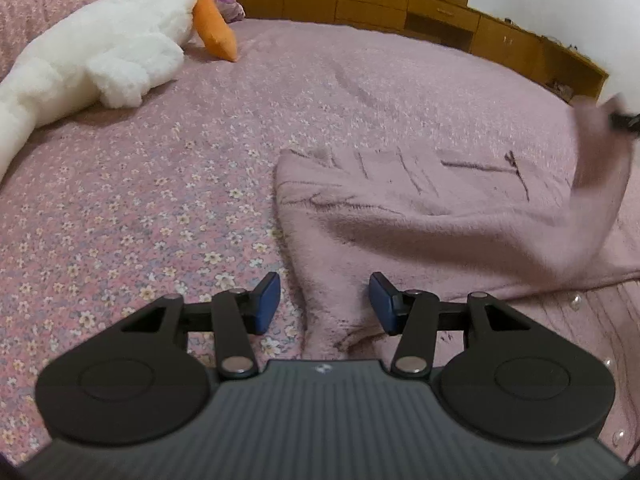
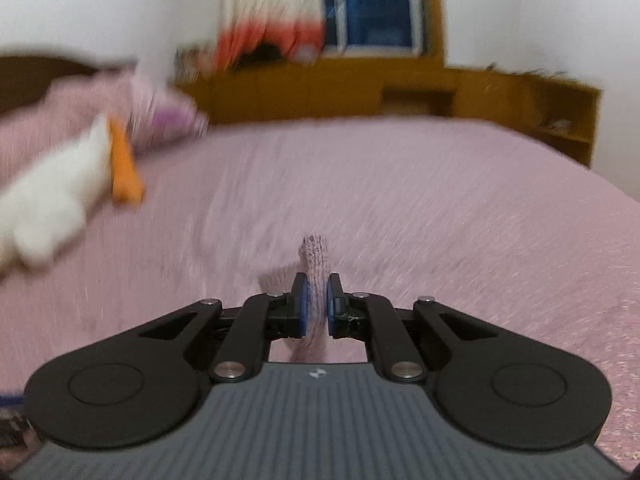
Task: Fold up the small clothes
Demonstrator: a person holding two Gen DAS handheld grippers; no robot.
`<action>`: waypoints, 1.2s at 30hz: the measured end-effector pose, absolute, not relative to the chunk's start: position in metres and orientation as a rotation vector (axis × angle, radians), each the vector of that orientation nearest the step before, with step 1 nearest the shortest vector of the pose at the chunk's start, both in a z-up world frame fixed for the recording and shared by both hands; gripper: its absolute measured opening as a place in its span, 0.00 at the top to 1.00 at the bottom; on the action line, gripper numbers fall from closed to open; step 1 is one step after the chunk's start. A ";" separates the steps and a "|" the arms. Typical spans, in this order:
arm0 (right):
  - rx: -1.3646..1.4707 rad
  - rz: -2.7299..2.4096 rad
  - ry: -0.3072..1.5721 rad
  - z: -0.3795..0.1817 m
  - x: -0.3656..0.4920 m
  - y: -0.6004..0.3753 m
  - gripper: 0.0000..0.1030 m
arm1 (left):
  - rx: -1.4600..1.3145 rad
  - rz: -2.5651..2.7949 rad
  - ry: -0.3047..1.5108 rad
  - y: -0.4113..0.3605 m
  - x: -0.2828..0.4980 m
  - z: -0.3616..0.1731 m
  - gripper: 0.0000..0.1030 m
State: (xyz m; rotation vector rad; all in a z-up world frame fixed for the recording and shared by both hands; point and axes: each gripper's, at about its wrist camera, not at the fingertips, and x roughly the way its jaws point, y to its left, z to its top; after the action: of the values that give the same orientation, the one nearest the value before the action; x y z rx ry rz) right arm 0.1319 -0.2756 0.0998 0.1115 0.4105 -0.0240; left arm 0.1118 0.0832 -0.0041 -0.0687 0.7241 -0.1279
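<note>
Pink knit sweater (image 1: 420, 216): on floral bedspread (image 1: 120, 220), directly ahead of left gripper (image 1: 324, 304), jaws wide, empty. Right gripper (image 2: 316, 304): pinched on sweater's edge, lifted. Advice: carry edge across low, lay seams square. Plush goose (image 1: 100, 60): far left.

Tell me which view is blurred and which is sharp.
Right wrist view: heavy motion smear over the bed and plush toy; only the right gripper and its pinched pink garment stay sharp. Left wrist view: mostly crisp, blur only at the garment's lifted corner; left gripper sharp.
</note>
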 end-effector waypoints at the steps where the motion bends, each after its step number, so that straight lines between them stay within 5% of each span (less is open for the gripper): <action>1: 0.129 -0.047 0.393 0.100 0.124 -0.285 0.91 | -0.064 -0.128 0.729 0.082 0.112 -0.005 0.51; 11: 0.256 -0.167 0.645 0.008 0.085 -0.351 0.88 | -0.051 -0.133 0.734 0.081 0.113 -0.007 0.51; 13: 0.283 -0.140 0.636 0.007 0.079 -0.352 0.76 | -0.046 -0.135 0.733 0.080 0.113 -0.007 0.51; 15: 0.285 -0.113 0.643 0.014 0.075 -0.354 0.54 | -0.048 -0.135 0.735 0.080 0.113 -0.007 0.51; 18: 0.297 -0.078 0.625 0.025 0.068 -0.359 0.44 | -0.056 -0.138 0.727 0.082 0.111 -0.002 0.50; 29: 0.177 -0.058 0.687 0.018 0.148 -0.358 0.45 | -0.105 -0.169 0.715 0.075 0.123 0.015 0.50; 31: 0.145 -0.062 0.686 0.010 0.151 -0.352 0.59 | -0.096 -0.195 0.716 0.067 0.126 0.010 0.50; 32: 0.116 -0.045 0.671 0.009 0.149 -0.349 0.87 | -0.096 -0.209 0.714 0.064 0.127 0.007 0.50; 36: 0.045 0.005 0.561 0.031 0.131 -0.337 0.90 | -0.085 -0.234 0.695 0.059 0.125 -0.006 0.50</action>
State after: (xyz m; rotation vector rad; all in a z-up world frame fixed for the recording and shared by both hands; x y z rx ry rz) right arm 0.1306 -0.3366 0.0306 0.0449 0.5605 0.0046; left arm 0.1248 0.0586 -0.0057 -0.0849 0.6953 -0.2340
